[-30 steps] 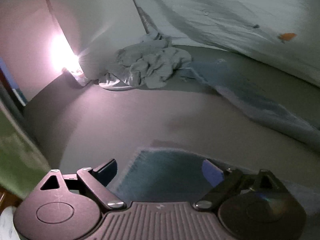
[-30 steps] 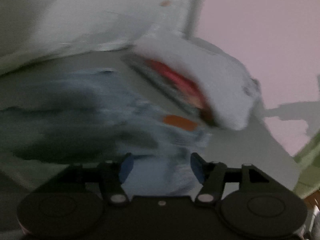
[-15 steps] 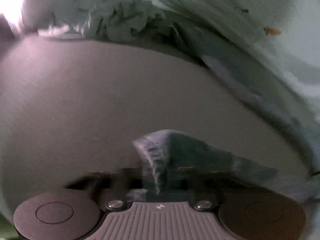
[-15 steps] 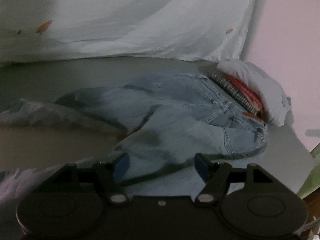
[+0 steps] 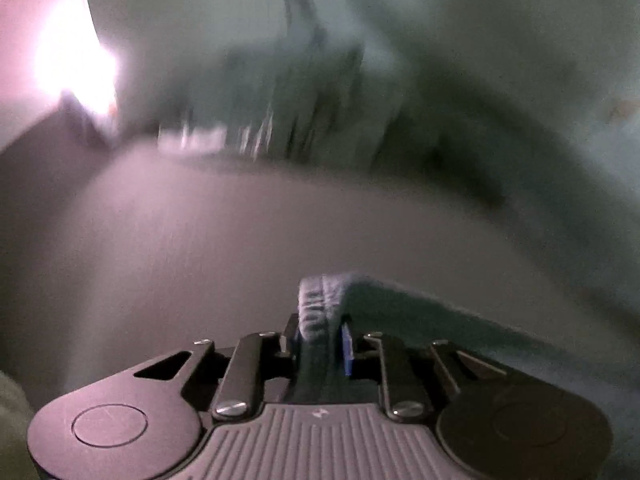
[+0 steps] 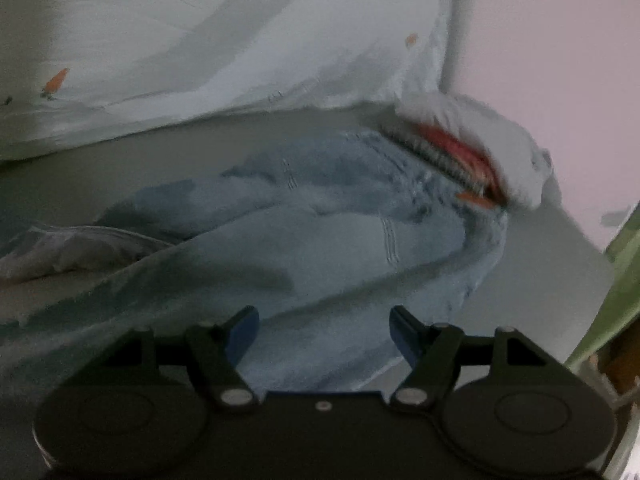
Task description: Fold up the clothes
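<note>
Denim is the thing in hand: the jeans (image 6: 340, 240) lie spread and rumpled on the bed (image 6: 532, 280), waistband toward the far right corner, legs running back toward the left. One hem (image 5: 320, 308) of a leg is pinched between the pressed-together fingers of the left tool (image 5: 320, 336), standing up out of the jaws as a narrow ridge while the rest of that leg trails off to the right over the mattress. The right tool (image 6: 322, 328) hovers just above the seat of the jeans with its fingers spread and nothing between them; cloth fills the gap in view beneath it, but it is not gripped.

The main risk, judged from this, is the thin bite on the hem: only the edge shows between the left fingers, and a quick pull, which the heavy blur in that view suggests, could slip the denim free or drag the whole garment askew rather than fold it. With the right tool not holding anything, nothing anchors the waistband, so the jeans may slide toward the left instead of doubling over. The trailing leg could also twist, leaving a crooked fold.

Beyond the jeans, a notebook (image 6: 452, 152) with a wire spine lies half under a white cloth (image 6: 500, 148) touching the waistband, close enough to be snagged. A pale sheet (image 6: 240, 40) rises along the bed's far edge, and a crumpled pile of clothes (image 5: 280, 120) sits blurred at the far left.
</note>
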Tool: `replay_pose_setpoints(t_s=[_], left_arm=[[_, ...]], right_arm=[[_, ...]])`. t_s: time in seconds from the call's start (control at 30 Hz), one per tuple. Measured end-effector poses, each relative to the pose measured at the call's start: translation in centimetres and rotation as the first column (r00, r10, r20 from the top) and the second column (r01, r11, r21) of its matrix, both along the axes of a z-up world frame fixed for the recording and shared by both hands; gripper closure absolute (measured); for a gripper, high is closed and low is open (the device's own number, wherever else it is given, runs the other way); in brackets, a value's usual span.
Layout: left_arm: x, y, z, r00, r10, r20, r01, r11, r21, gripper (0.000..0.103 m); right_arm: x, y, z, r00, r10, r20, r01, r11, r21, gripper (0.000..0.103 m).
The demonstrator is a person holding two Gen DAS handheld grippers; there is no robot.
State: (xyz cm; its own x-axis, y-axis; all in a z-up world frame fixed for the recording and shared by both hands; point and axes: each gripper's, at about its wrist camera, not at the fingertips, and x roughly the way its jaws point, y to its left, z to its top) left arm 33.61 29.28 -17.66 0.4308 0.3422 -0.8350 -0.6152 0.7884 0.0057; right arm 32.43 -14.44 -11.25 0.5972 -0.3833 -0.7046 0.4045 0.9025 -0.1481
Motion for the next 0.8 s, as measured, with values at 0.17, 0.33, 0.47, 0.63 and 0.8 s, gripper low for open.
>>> replay_pose_setpoints(t_s=[0.17,0.33,0.47,0.63,0.8], left_arm=[[-3.0,-1.0,2.2,0.989,0.091,0.117,-0.084,0.994,-0.063,0.026],[-2.6,-6.2,3.4,0.992,0.063,0.108,-0.062,0.998,-0.009,0.023],[-2.0,-11.5,3.2,0.996,0.011,0.084,-0.011,1.000,0.005,0.017],[-1.0,-16.1,3.3,0.994,-0.061,0.094,0.065,0.997,-0.032,0.011],[-0.9,-17.1,3.5,0.995,-0.077,0.070,0.078,0.997,-0.010,0.010]], right_arm=[[-1.0,-6.1,-0.4,0.995,-0.096,-0.003,0.096,0.994,0.061,0.025],[-1.1,-14.2,-1.2,0.976,-0.219,-0.022,0.219,0.963,0.157,0.023],[0.5,-17.5,-1.7,0.981,-0.194,-0.014,0.194,0.974,0.119,0.018],[4.6,-17.5,-2.2,0.998,-0.059,-0.003,0.059,0.994,0.097,0.017],[9.4,-11.0,-1.7,0.967,0.251,0.047,-0.255,0.963,0.092,0.017]])
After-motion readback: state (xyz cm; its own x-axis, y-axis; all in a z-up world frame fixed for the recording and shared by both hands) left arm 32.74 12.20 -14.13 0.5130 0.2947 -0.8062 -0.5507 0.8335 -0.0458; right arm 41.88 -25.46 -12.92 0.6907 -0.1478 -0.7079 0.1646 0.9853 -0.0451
